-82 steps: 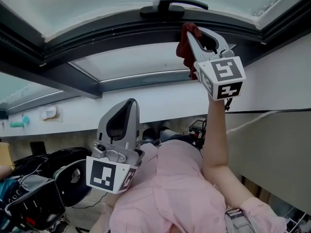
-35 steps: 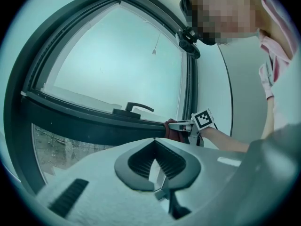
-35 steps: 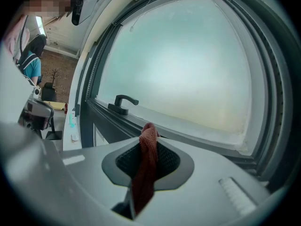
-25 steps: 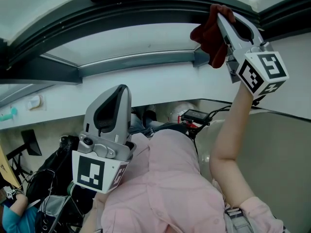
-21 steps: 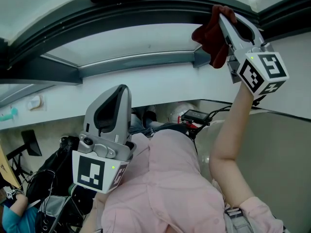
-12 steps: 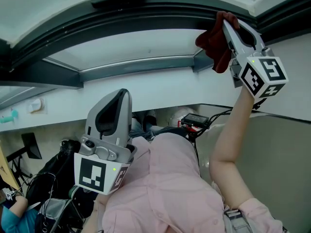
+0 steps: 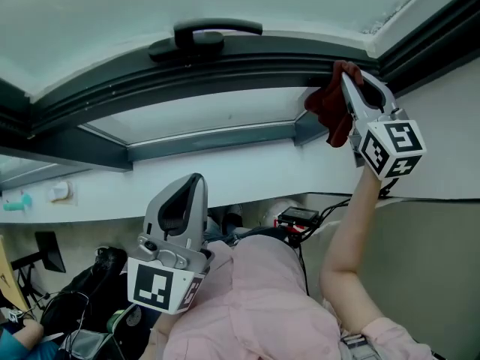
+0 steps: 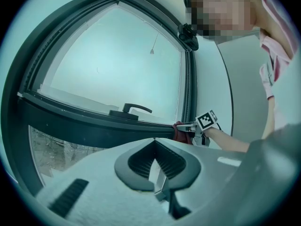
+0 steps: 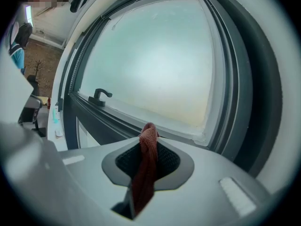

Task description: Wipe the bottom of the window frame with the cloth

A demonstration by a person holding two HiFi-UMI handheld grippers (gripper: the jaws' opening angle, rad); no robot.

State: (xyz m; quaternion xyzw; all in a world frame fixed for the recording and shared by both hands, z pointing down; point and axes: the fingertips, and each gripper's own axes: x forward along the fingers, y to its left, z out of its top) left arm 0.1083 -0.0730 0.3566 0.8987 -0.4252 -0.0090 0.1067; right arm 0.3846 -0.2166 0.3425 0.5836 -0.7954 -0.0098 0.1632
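Observation:
A dark red cloth [image 7: 328, 113] hangs from my right gripper [image 7: 346, 77], which is shut on it. The cloth's top is pressed against the dark grey bottom rail of the window frame [image 7: 225, 70], close to the frame's right corner. In the right gripper view the cloth [image 9: 146, 171] runs between the jaws, and its tip meets the rail [image 9: 113, 119]. My left gripper [image 7: 189, 186] is held low in front of the chest, shut and empty. The left gripper view shows the rail [image 8: 84, 126] and the cloth [image 8: 181, 132] far off.
A black window handle [image 7: 214, 34] sits on the rail left of the cloth. A second, lower frame bar [image 7: 202, 139] runs under it, above a white wall. The pink-shirted torso [image 7: 262, 298] fills the lower middle. Black bags [image 7: 82, 298] lie at the lower left.
The right gripper has slid the cloth along the rail, from just right of the handle to the right corner. The head view has shifted. The left gripper stays low.

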